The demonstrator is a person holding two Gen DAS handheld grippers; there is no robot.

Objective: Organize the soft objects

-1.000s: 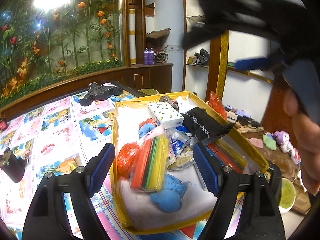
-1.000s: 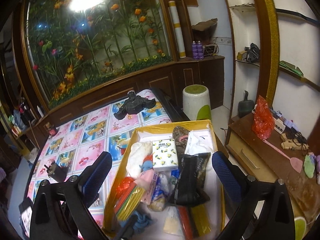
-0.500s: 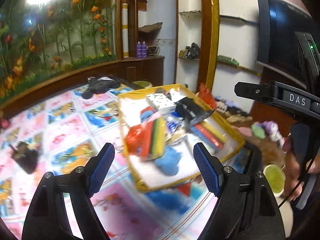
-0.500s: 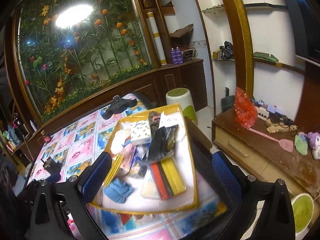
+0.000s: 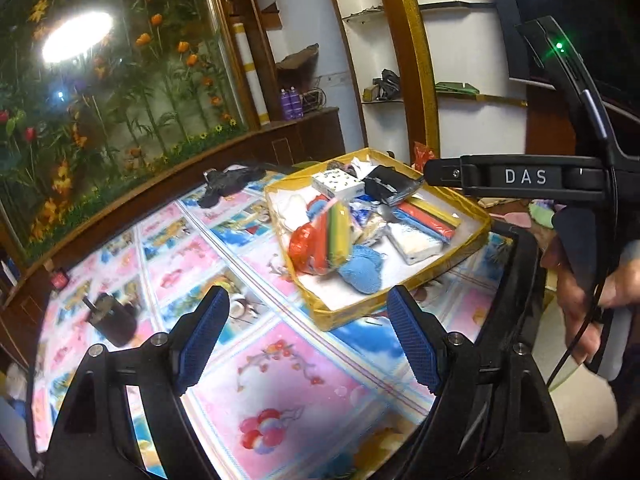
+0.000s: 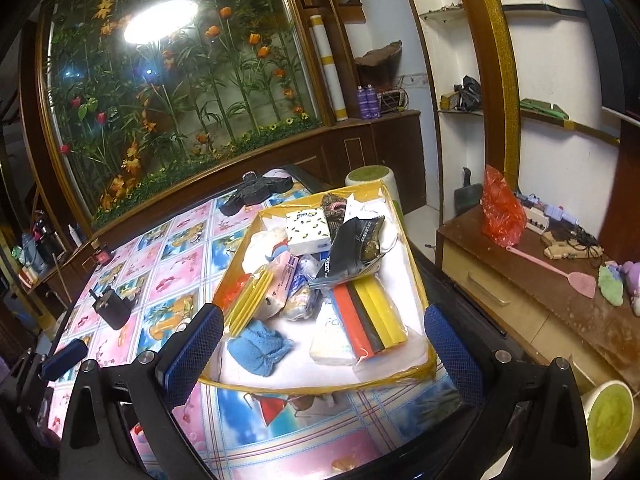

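Note:
A yellow-rimmed tray (image 5: 400, 294) (image 6: 418, 280) sits on the patterned table, filled with soft items: a blue knitted cloth (image 5: 362, 270) (image 6: 258, 346), a packet of coloured sponge strips (image 5: 334, 234) (image 6: 370, 320), a white tissue pack (image 5: 338, 184) (image 6: 308, 230), a black pouch (image 6: 356, 248) and a red bag (image 5: 302, 246). My left gripper (image 5: 308, 340) is open and empty, held above the table in front of the tray. My right gripper (image 6: 324, 356) is open and empty, over the tray's near edge. The right gripper's body shows at the right of the left wrist view.
A black block (image 5: 112, 318) (image 6: 112, 308) stands on the table at the left. A black object (image 5: 228, 184) (image 6: 256, 192) lies at the table's far edge. A wooden side cabinet (image 6: 532, 280) with a red bag and toys stands on the right. A green stool (image 6: 370, 178) stands behind the tray.
Both grippers have pulled back and away from the tray, so it looks smaller and farther. The left view has swung left over the table. Both stay open.

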